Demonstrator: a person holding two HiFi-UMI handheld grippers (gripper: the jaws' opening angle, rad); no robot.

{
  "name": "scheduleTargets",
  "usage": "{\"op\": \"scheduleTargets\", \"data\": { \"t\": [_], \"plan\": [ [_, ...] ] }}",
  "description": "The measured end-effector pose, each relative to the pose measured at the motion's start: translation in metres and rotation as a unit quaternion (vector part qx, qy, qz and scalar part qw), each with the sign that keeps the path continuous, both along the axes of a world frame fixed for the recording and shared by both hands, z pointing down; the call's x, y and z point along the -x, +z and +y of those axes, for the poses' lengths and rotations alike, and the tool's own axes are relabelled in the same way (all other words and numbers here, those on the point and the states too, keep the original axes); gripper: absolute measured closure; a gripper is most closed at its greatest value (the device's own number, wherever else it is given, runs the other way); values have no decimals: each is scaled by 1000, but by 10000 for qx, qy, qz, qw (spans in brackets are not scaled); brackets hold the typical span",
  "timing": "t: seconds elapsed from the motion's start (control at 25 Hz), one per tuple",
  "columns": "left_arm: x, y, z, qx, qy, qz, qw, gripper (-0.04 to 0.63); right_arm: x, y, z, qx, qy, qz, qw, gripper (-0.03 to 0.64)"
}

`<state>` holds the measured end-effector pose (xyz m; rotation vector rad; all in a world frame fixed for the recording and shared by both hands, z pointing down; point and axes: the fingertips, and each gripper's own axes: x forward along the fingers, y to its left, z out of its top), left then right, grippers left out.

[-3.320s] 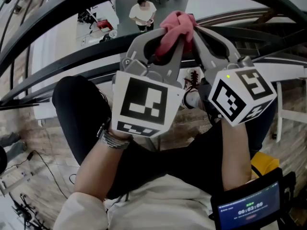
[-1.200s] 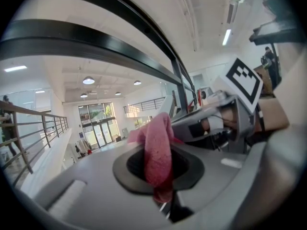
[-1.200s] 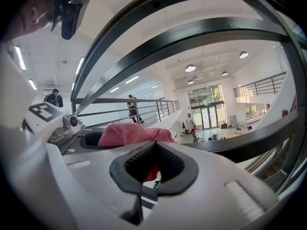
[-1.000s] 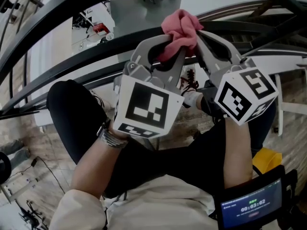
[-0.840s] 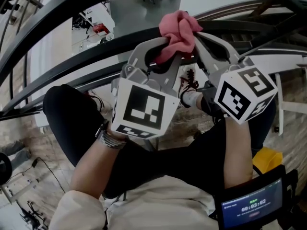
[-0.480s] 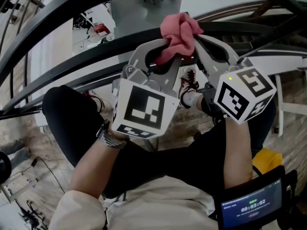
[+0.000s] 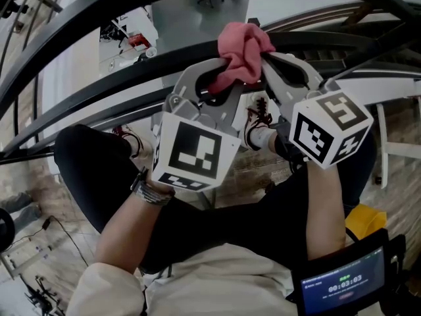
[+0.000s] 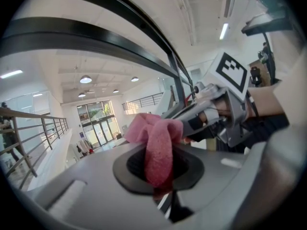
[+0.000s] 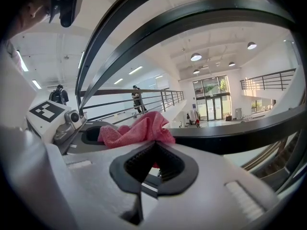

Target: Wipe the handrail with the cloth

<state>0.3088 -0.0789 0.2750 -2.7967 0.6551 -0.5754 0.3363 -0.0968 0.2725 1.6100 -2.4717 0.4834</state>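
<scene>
A pink cloth (image 7: 239,49) is bunched between both grippers, right against the dark curved handrail (image 7: 125,68). In the head view my left gripper (image 7: 225,79) is shut on the cloth's lower left fold. My right gripper (image 7: 266,56) meets the cloth from the right, shut on its edge. In the left gripper view the cloth (image 8: 158,145) hangs down through the dark jaw pads, and the right gripper (image 8: 211,114) is close behind it. The right gripper view shows the cloth (image 9: 136,129) pinched at the jaw tips, with handrail bands (image 9: 216,20) arching overhead.
The person's dark-trousered legs (image 7: 99,170) and shoes are below the grippers. A timer screen (image 7: 342,287) and a yellow object (image 7: 362,226) are at the lower right. A lower floor with furniture (image 7: 131,31) shows beyond the rail. A person (image 9: 136,99) stands by a far railing.
Both grippers and the cloth have shifted slightly left and up along the rail, still gripping. The person's left leg has moved further left.
</scene>
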Motion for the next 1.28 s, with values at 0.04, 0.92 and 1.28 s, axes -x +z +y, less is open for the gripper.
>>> {"op": "scheduleTargets", "data": {
  "t": [0.04, 0.92, 1.28],
  "plan": [
    [1, 1, 0, -2, -7, -15, 10000, 561, 1, 1, 0, 29, -35, 10, 10000, 615],
    [19, 3, -2, -58, -118, -92, 9999, 561, 20, 4, -1, 219, -441, 183, 9986, 615],
    [28, 7, -1, -68, -201, -136, 9997, 561, 30, 7, 0, 267, -607, 227, 9975, 615]
  ]
}}
